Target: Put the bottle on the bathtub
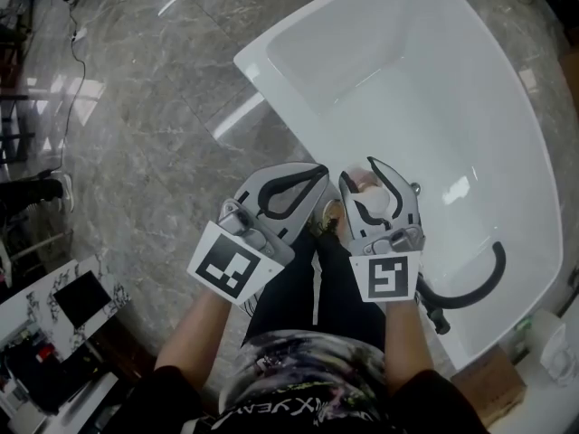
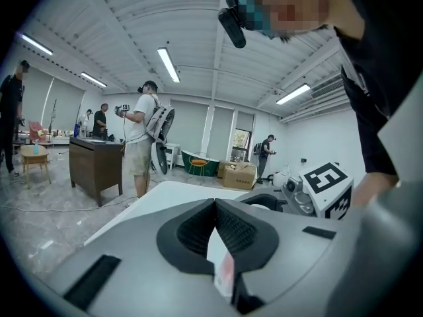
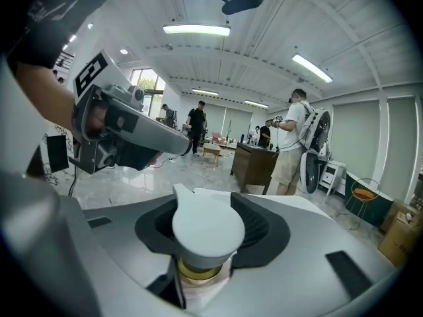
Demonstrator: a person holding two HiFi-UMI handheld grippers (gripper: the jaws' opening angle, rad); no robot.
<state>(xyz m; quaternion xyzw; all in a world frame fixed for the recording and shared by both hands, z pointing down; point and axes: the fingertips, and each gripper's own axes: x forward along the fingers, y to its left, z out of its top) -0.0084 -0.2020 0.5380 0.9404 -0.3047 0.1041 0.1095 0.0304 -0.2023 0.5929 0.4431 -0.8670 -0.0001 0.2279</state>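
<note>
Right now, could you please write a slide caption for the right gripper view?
Right gripper shut on a white-capped bottle; people stand in the room behind.

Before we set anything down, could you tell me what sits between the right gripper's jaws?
A white-capped bottle with a gold collar, clamped in the right gripper; the right gripper view shows it.

Bright ceiling strip lights (image 2: 168, 65); glare on marble floor (image 1: 166, 6); fisheye edges dark, curved.

**Left gripper** (image 1: 318, 172), **right gripper** (image 1: 362, 175): grey shells, black ribbed pads lining the jaws.
**Left cube** (image 1: 231, 267), **right cube** (image 1: 389, 278): white, black square markers, at 6 o'clock of each gripper.
**Worn:** black trousers (image 1: 298, 287); dark short-sleeved top (image 1: 308, 382), pale print.
</note>
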